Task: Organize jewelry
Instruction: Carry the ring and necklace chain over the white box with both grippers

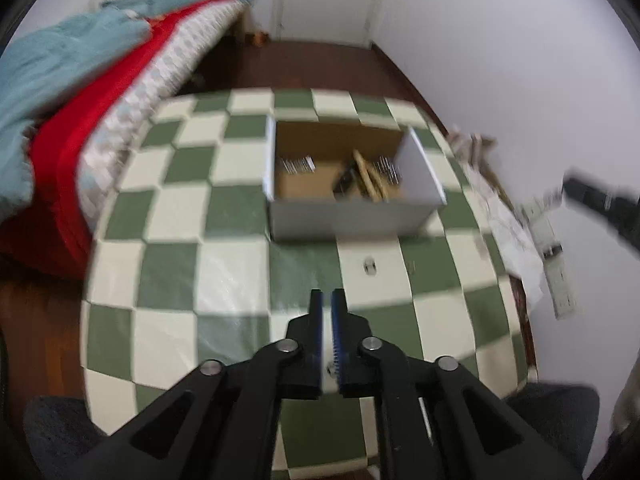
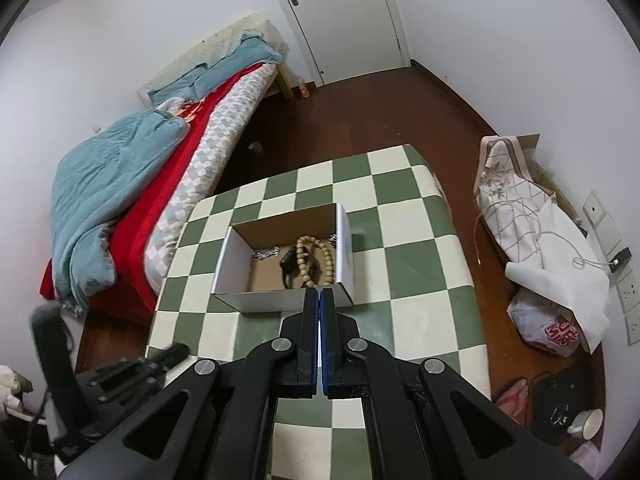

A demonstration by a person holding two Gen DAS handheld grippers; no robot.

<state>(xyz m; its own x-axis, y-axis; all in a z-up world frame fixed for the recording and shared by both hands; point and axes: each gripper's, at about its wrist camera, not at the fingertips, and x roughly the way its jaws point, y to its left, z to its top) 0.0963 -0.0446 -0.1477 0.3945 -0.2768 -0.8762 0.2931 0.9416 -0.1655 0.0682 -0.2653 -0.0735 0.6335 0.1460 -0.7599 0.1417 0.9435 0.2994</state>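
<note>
An open white cardboard box stands on the checked table. Inside lie a wooden bead bracelet, a black item and silver chains. A small silver piece lies on the cloth just in front of the box. My left gripper hovers above the cloth short of that piece, its jaws a narrow slit apart with nothing between them. My right gripper hangs over the box's near wall, shut and empty. Each view catches the other gripper only as a dark blur at its edge.
The table carries a green-and-cream checked cloth. A bed with a red sheet and teal blanket stands close on the left. Bags and wall sockets sit on the right, over a dark wooden floor.
</note>
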